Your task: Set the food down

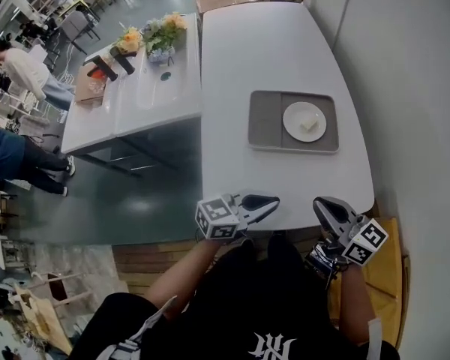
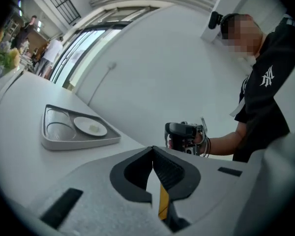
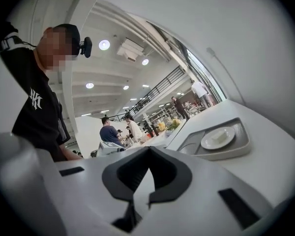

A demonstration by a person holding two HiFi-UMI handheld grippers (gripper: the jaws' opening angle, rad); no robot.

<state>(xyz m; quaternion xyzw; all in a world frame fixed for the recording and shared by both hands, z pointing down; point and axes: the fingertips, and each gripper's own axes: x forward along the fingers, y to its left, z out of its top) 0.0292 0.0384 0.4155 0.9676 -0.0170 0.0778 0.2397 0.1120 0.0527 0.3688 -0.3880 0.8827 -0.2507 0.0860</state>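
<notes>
- The left gripper (image 1: pixel 272 200) was held level at the near edge of the table (image 1: pixel 285 51), turned toward the right gripper (image 1: pixel 320 203), with its jaws clenched on nothing.
- The right gripper was held likewise, turned inward, with its jaws pressed together and empty.
- The food (image 1: pixel 310 124) was seen on the plate (image 1: pixel 292 113) in the tray (image 1: pixel 266 122), well apart from both grippers.

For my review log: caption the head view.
With food on plate in tray, left gripper and right gripper hover shut, empty.
</notes>
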